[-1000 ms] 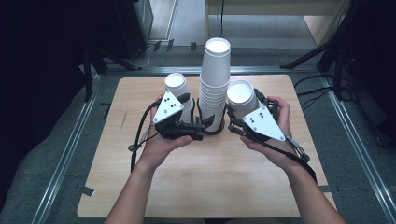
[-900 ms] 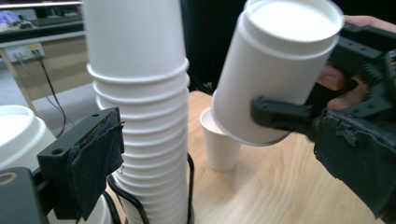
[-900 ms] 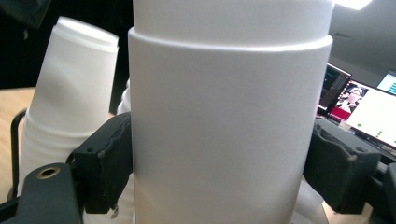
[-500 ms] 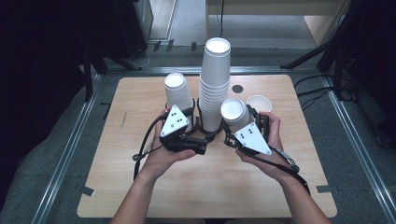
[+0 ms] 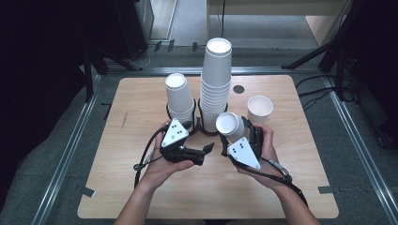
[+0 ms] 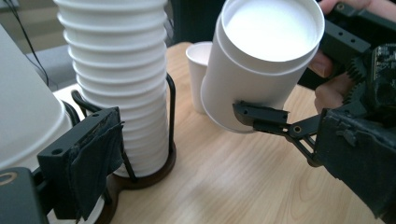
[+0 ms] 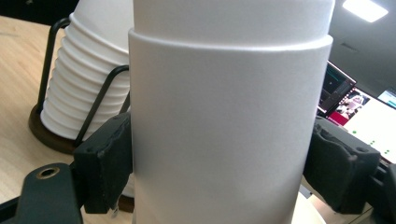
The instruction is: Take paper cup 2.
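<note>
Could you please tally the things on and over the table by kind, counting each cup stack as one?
Cup stacks: 3 (tall stack, short stack, held stack)
Single cups: 1 (loose cup)
Wire holders: 1 (holder)
Grippers: 2 (left gripper, right gripper)
Total: 7

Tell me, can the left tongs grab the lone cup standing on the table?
Probably not easily. The lone cup stands on the far right, and the tall stack plus the right tongs, shut on cups, sit between it and the left tongs.
</note>
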{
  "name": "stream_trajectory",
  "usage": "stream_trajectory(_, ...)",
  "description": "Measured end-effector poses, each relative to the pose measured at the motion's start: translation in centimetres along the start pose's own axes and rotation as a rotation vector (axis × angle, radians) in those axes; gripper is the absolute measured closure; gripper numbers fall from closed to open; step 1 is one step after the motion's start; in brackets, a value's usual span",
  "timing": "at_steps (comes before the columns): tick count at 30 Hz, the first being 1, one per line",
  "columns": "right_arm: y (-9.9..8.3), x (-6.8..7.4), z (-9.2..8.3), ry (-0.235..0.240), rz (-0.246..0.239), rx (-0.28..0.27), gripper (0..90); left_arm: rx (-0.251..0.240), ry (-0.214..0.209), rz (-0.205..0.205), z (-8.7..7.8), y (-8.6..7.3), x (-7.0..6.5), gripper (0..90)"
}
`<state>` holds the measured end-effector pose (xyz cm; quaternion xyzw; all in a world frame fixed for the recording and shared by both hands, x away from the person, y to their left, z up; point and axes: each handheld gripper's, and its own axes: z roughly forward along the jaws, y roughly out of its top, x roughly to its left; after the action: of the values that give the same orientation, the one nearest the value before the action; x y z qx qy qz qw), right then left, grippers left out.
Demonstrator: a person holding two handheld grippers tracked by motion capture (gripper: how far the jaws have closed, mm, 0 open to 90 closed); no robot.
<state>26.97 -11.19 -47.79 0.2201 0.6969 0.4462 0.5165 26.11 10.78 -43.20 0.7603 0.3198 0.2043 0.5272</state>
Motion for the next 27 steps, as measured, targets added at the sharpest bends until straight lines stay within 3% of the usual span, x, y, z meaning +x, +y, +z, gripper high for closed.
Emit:
stream_trajectory(9, -1.7, 1.6, -1.0, -0.003, -0.064, -0.005, 16.9, 0.029, 0.0, -0.009, 0.4, -1.4, -0.1, 1.8)
stream_trajectory(17, -3.1, 2.1, -1.9, -0.011, -0.048, -0.002, 16.9, 0.038, -0.016, 0.004, 0.9, -2.2, -0.7, 1.8)
stream_trajectory(20, -3.4, 2.3, -2.1, 0.004, -0.077, -0.006, 16.8, 0.044, -0.023, 0.005, 1.1, -2.4, -0.9, 1.8)
stream_trajectory(27, -3.8, 3.1, -2.1, 0.012, -0.091, -0.01, 16.8, 0.053, -0.043, 0.026, 1.4, -2.7, -1.5, 1.8)
